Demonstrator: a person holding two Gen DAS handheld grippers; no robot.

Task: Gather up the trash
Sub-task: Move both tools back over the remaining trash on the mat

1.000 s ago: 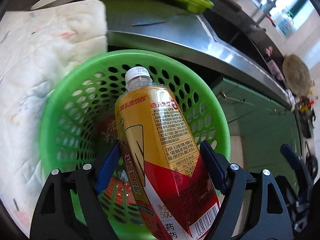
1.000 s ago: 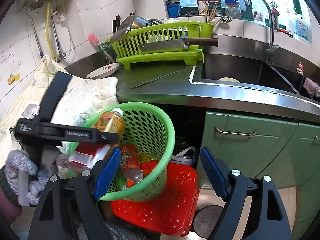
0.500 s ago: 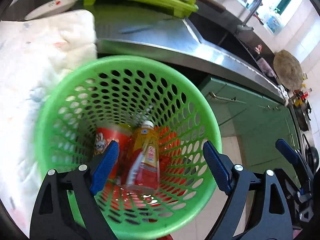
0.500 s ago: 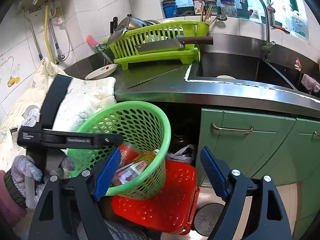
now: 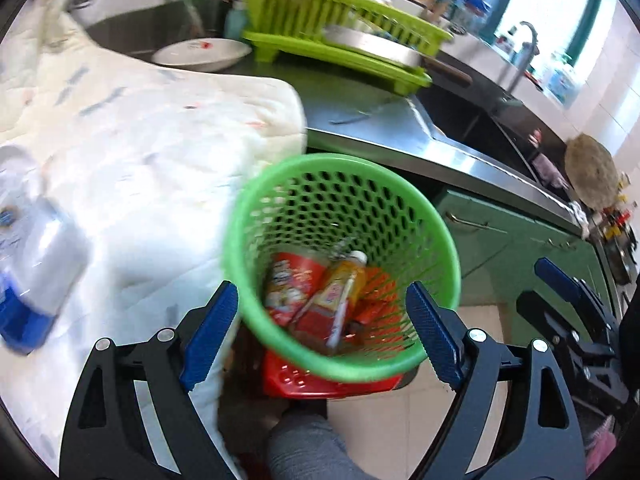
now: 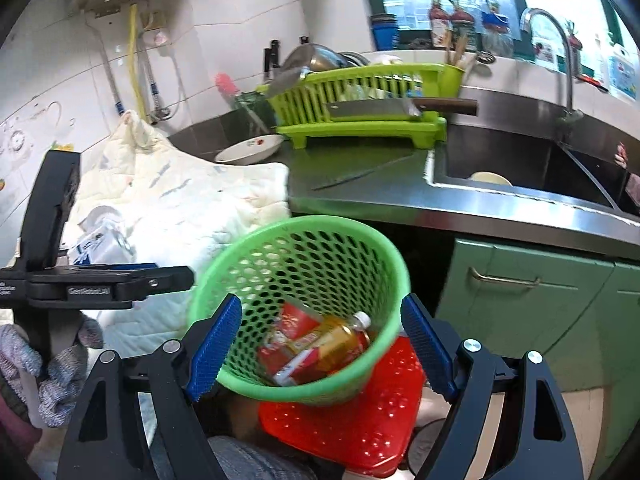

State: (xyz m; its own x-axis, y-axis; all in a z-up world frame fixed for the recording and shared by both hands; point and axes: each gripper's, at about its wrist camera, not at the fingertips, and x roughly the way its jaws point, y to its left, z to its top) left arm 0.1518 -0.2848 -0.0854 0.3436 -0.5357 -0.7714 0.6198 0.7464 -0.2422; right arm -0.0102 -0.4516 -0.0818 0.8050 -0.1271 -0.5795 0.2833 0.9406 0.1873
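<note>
The yellow-and-red plastic drink bottle (image 5: 340,296) that sat between the left gripper's pads a second ago now lies on its side at the bottom of the round green perforated plastic basket (image 5: 280,184), white cap toward the far wall, against a red snack wrapper (image 5: 286,280). The left gripper (image 5: 320,328) stands wide with nothing between its blue pads (image 5: 208,328), and it has drawn back and up, so the whole basket rim shows where before the bottle filled the view. The right gripper (image 6: 320,344) is also spread wide and empty, hanging above the basket's near rim, little changed. The basket rests tilted on a red perforated plastic crate (image 6: 360,412), beside the front edge of the steel counter (image 6: 400,196). A blurred clear bottle with a blue cap (image 5: 36,272) lies on the white quilted cloth (image 5: 152,152) at the left.
</note>
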